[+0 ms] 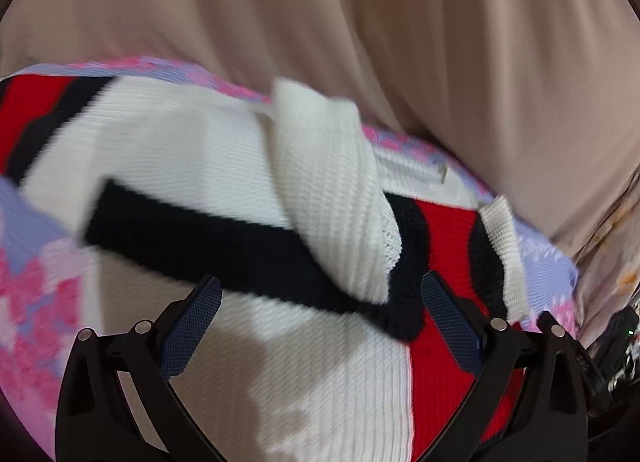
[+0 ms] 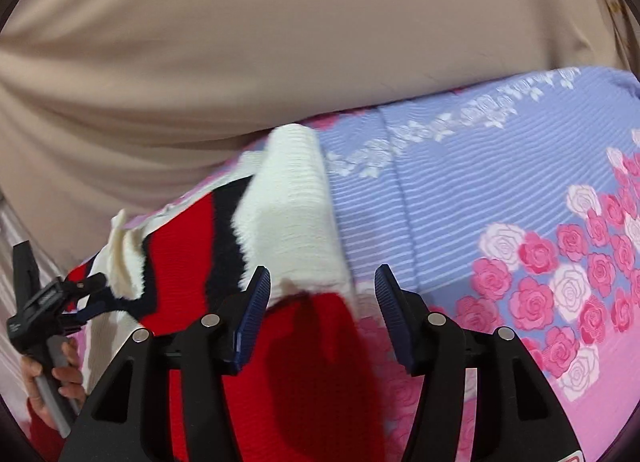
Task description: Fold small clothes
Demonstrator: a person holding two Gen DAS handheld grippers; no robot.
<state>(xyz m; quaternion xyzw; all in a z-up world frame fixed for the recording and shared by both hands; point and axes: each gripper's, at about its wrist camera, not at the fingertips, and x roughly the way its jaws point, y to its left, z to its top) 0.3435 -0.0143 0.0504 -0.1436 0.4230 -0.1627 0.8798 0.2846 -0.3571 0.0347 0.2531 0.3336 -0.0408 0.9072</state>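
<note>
Beige cloth hangs in soft folds across the whole background, and in front of it lies a lilac and pink bedspread printed with roses, which carries everything else.

At the far left of the right wrist view, a hand grips the grey handle of the left gripper, whose black body reaches in over the left edge of the bedspread. Seen from its own camera, that gripper's blue-padded fingers stand wide apart above the knit, with nothing between them.

Next comes the small knitted sweater, white with red panels and navy bands (blurred in places); it lies rumpled near the back edge of the bedspread, one white sleeve flopped across its middle.

Over its right side hovers the right gripper, fingers spread wide and empty, the red knit and the sleeve's white edge showing between them. To the right of the sweater the bedspread runs on bare, roses clustered toward its right edge.
</note>
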